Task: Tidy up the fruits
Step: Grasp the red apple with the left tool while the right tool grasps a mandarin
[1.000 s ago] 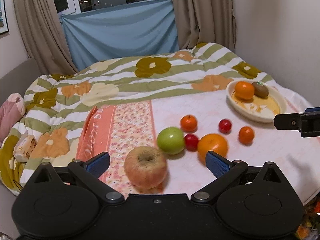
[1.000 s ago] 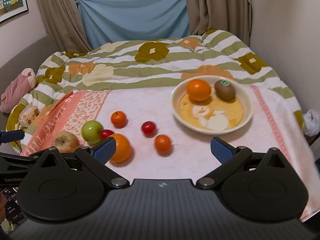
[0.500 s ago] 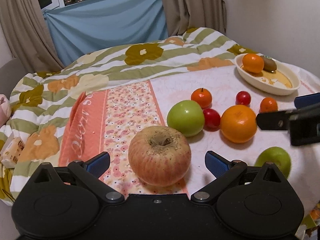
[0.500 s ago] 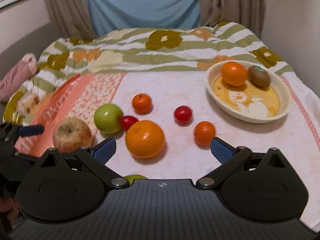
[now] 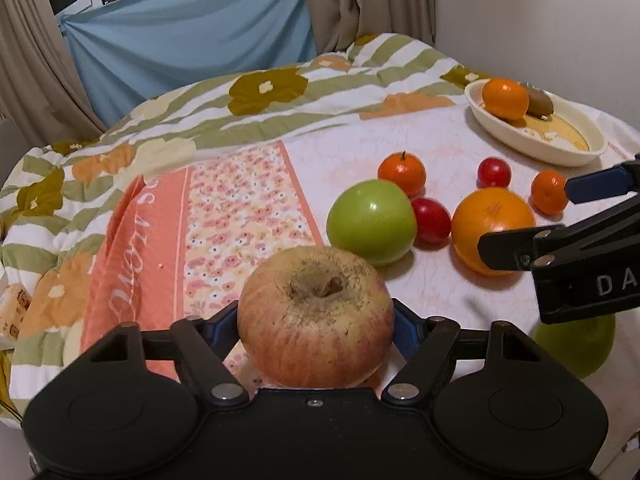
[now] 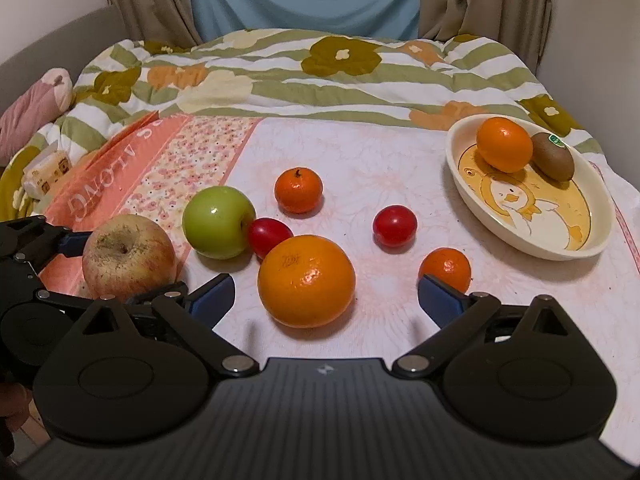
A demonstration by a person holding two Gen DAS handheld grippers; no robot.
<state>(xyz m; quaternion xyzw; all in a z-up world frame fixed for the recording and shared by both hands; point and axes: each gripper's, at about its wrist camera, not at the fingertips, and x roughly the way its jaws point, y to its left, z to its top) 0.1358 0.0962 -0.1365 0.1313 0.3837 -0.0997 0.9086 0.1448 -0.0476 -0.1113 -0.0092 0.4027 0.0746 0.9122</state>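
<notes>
A reddish-yellow apple point(image 5: 316, 320) lies on the pink cloth between the blue pads of my left gripper point(image 5: 316, 330). The jaws are closing and both pads touch the apple's sides; the right wrist view shows the same grip on the apple point(image 6: 128, 256). My right gripper point(image 6: 326, 298) is open, and a large orange point(image 6: 306, 280) sits between its fingers point(image 6: 212, 296), clear of both pads. A cream bowl point(image 6: 592, 236) at the right holds an orange point(image 6: 504, 144) and a kiwi point(image 6: 554, 156).
A green apple point(image 6: 218, 222), two small red fruits point(image 6: 268, 236) point(image 6: 394, 226) and two mandarins point(image 6: 298, 190) point(image 6: 446, 268) lie loose on the cloth. Another green fruit point(image 5: 572, 344) sits under the right gripper point(image 5: 524, 219). A striped flowered blanket point(image 6: 280, 76) covers the far side.
Both grippers have come lower and closer to the fruit. The left jaws have closed in from wide open onto the reddish apple. The large orange now sits between the right fingers.
</notes>
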